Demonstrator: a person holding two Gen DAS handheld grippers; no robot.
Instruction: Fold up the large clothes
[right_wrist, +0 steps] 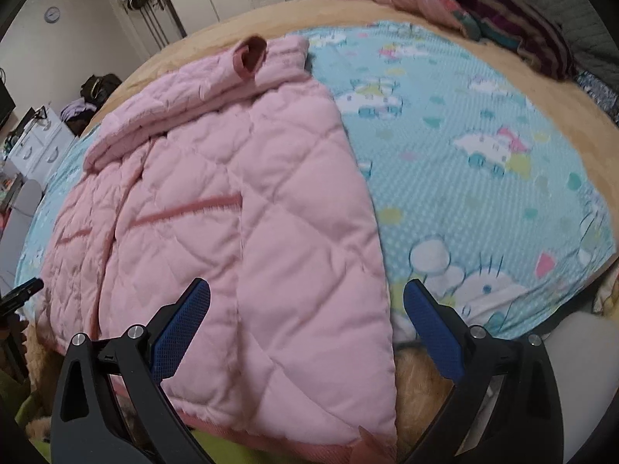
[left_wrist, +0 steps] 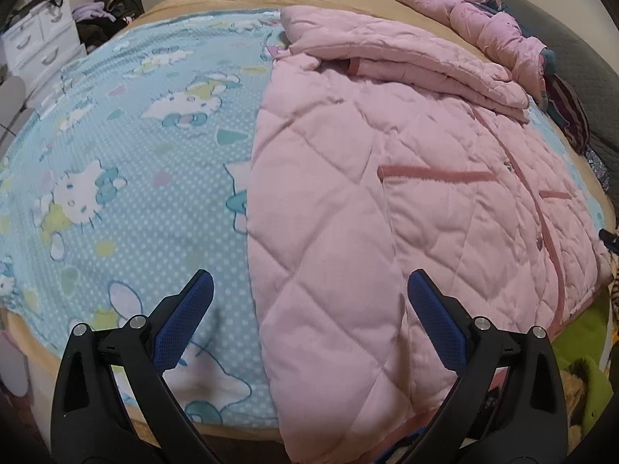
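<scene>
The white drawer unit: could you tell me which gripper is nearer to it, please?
Left. The left gripper hovers at the pink jacket's edge facing the drawer unit; the right gripper is at the opposite edge.

Left gripper (left_wrist: 309,301): jaws were spread wide, blue pads (left_wrist: 185,321) at 7 and 5 o'clock, holding nothing.
Right gripper (right_wrist: 306,303): jaws were equally wide apart, black arms angling inward from 7 and 5 o'clock, blue pads (right_wrist: 435,330) gripping nothing.
</scene>
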